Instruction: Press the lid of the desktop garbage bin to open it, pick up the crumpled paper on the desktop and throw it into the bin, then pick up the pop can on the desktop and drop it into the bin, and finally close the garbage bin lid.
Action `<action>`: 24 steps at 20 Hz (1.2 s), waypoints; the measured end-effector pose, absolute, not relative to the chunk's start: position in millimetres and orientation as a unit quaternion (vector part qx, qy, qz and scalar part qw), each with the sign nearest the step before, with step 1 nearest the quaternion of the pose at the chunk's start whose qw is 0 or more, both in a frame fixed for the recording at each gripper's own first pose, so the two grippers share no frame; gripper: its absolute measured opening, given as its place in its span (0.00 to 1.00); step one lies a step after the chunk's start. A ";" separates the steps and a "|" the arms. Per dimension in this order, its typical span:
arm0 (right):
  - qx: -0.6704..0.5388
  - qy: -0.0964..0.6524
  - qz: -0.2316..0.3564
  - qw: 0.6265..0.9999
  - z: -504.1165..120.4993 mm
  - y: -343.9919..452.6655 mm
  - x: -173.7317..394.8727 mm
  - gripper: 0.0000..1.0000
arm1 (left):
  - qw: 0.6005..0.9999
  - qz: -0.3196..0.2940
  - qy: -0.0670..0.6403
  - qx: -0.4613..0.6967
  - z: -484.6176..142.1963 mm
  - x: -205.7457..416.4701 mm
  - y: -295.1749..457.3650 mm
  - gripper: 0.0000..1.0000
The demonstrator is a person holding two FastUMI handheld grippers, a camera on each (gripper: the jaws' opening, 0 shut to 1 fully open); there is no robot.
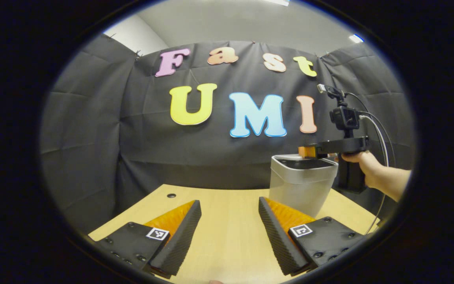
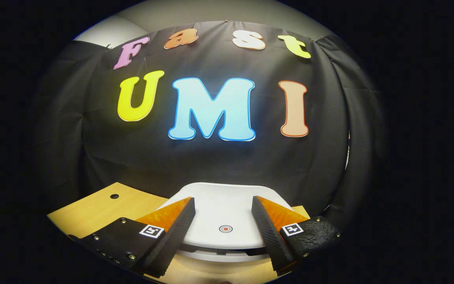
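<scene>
Under right gripper point(image 2: 223, 219), bin lid point(image 2: 227, 205), jaws apart

Light wood-grain tabletop point(image 1: 227, 221), with a small dark round hole point(image 1: 171, 195) near its far edge at about 10 o'clock. A desktop garbage bin point(image 1: 302, 185) with pale grey walls stands upright on the tabletop toward 2 o'clock. In the right gripper view, its white lid point(image 2: 223, 213) bears a small ringed dot point(image 2: 225, 228).

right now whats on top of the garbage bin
The right hand-held gripper hovers, open, over the bin lid. The lid looks down, hiding the inside.
</scene>
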State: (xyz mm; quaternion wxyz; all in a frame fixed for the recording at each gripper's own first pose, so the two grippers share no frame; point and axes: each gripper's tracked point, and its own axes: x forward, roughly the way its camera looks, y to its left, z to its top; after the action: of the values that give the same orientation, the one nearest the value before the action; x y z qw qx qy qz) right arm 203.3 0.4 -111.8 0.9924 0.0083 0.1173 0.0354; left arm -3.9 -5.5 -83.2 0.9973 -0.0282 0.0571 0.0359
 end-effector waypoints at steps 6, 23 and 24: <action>0.016 0.099 0.036 0.994 -129.3 1.2 203.8 0.95 | 0.997 0.047 0.060 -0.033 -85.7 1.3 -4.7 1.00; 0.034 0.056 0.033 0.997 -134.7 0.2 209.1 0.95 | 0.996 0.031 0.068 -0.047 -96.0 30.0 -14.4 1.00; 0.032 0.054 0.032 0.998 -134.7 -0.3 208.7 0.95 | 0.996 0.030 0.069 -0.048 -97.0 31.4 -14.2 0.96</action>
State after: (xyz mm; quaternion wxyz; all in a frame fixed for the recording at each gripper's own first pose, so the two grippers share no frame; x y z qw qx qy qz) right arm 208.7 -0.3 -134.7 0.9975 0.0318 0.0536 0.0323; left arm 31.4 -14.2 -97.0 0.9960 -0.0483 0.0686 0.0302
